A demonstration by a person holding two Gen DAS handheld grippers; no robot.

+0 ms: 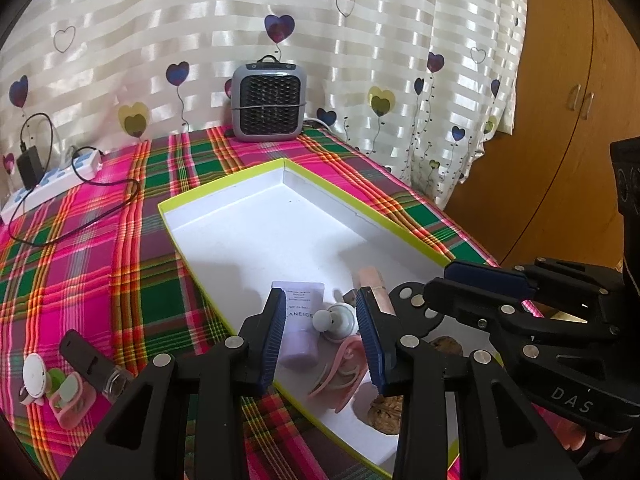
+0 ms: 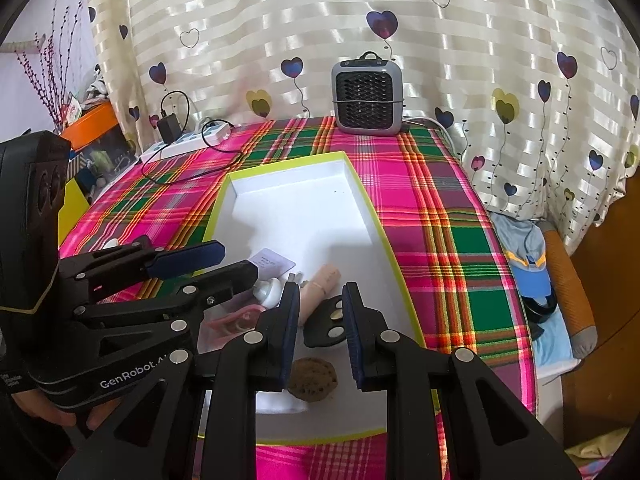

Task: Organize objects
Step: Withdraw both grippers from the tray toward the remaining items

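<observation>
A shallow white box with a lime rim (image 1: 224, 184) (image 2: 360, 184) lies on the plaid table. Its near end holds a lilac Laneige tube (image 1: 298, 328) (image 2: 272, 261), a white earbud piece (image 1: 334, 318) (image 2: 270, 292), a pink clip (image 1: 340, 372) (image 2: 236, 320), a peach tube (image 1: 374, 284) (image 2: 322, 284), a black clip (image 2: 330, 326) and two walnuts (image 1: 386, 410) (image 2: 312, 378). My left gripper (image 1: 322, 336) (image 2: 208, 264) is open and empty above the tube and earbud. My right gripper (image 2: 320, 336) (image 1: 476, 284) is open and empty above a walnut and the black clip.
On the cloth at the left lie a black clip (image 1: 86, 360), a pink-green case (image 1: 70, 398) and a white round piece (image 1: 34, 374). A grey heater (image 1: 269, 102) (image 2: 366, 98) stands at the back. A power strip with charger and cable (image 1: 52, 184) (image 2: 188, 140) lies back left.
</observation>
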